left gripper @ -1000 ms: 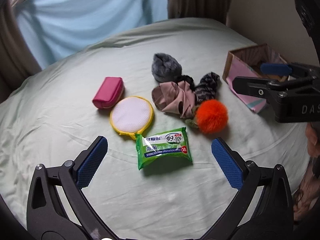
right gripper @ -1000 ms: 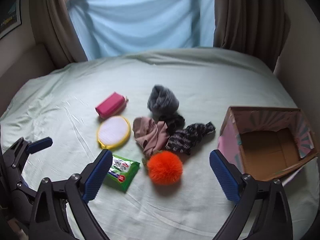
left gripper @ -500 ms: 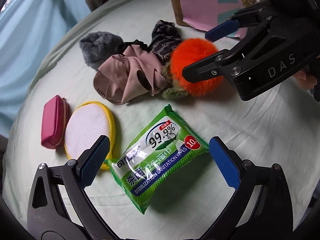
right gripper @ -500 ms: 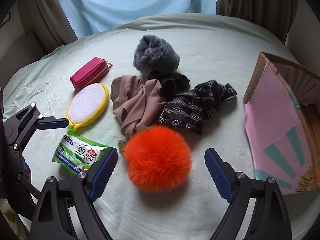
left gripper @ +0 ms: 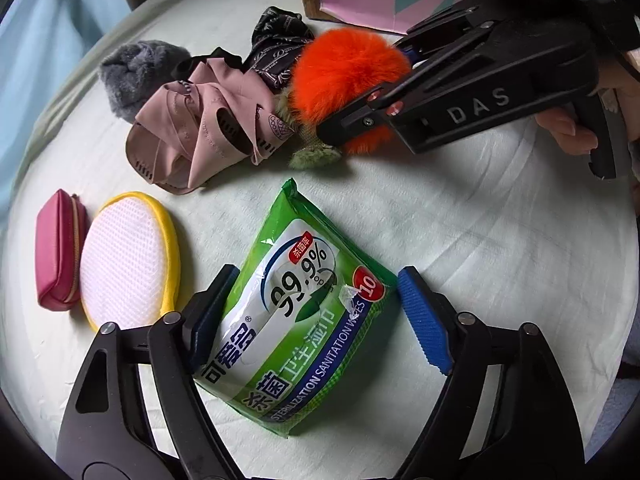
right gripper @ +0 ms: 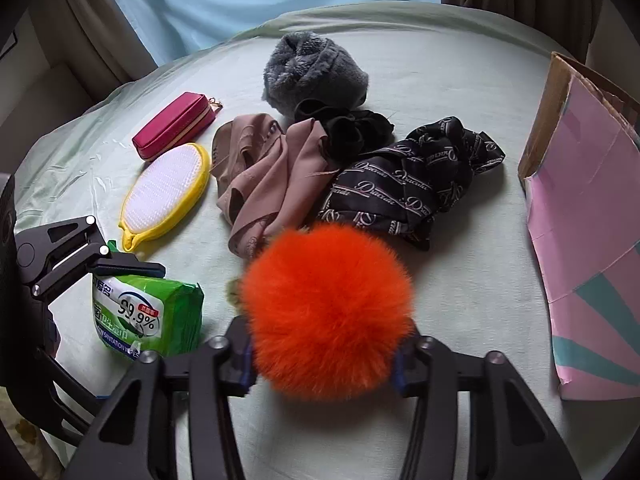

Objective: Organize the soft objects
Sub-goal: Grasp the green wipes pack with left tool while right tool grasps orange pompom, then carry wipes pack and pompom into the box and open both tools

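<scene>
Pompom (right gripper: 326,310) sits mid-bed, my right gripper (right gripper: 324,360) closing with its pads sunk into the fur. My left gripper (left gripper: 316,316) closes astride the wipes (left gripper: 296,320), one pad touching, both bound for the box (right gripper: 584,220), I judge.

Home bedroom, pale green bedsheet (right gripper: 460,80), brown curtains (right gripper: 100,36), window light

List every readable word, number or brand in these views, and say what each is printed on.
"99.9%": green plastic wipes packet
"10": red circle on that packet
"STERILIZATION SANITATION WIPES": its blue band
Chinese characters on the packet: visible, not transcribed here
"DAS": side of the black right gripper, whose jaws are closing on the orange fluffy pom-pom
"Dracula", repeated: black printed scarf
Small logo on the dusty-pink cloth: too small to read
</scene>
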A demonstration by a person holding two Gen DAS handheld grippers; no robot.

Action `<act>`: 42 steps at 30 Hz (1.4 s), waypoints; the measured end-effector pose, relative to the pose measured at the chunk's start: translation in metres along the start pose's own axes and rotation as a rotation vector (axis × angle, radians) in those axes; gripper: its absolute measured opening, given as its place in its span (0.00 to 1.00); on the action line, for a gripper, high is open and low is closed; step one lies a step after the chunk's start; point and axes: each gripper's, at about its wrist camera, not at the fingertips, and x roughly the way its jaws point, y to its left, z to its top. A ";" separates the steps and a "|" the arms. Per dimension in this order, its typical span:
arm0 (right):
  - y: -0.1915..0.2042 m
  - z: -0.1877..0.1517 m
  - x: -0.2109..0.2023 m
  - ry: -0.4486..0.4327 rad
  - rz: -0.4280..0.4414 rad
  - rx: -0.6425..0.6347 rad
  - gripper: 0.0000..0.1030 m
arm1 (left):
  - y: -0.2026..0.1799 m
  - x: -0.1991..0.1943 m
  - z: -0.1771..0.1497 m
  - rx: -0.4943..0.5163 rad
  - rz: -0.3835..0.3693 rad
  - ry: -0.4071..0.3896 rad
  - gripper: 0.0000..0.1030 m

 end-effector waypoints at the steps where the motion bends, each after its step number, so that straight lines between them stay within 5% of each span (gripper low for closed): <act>1: 0.002 0.001 0.001 0.001 -0.002 -0.004 0.35 | -0.001 -0.001 0.000 0.001 0.006 -0.001 0.72; 6: 0.006 -0.002 -0.006 -0.015 -0.017 -0.026 0.33 | -0.002 -0.010 -0.005 -0.032 0.022 0.001 0.61; 9: 0.007 -0.002 -0.013 -0.027 -0.020 -0.028 0.32 | 0.000 -0.016 -0.007 -0.060 0.037 0.003 0.39; 19: 0.014 0.008 -0.048 -0.075 -0.035 -0.029 0.32 | 0.006 -0.057 0.003 -0.168 0.085 -0.026 0.38; 28: 0.017 0.037 -0.131 -0.160 -0.056 -0.007 0.32 | 0.010 -0.141 0.040 -0.229 0.161 -0.106 0.38; 42: -0.058 0.096 -0.252 -0.291 -0.098 0.005 0.32 | 0.005 -0.210 0.189 -0.472 0.184 -0.258 0.38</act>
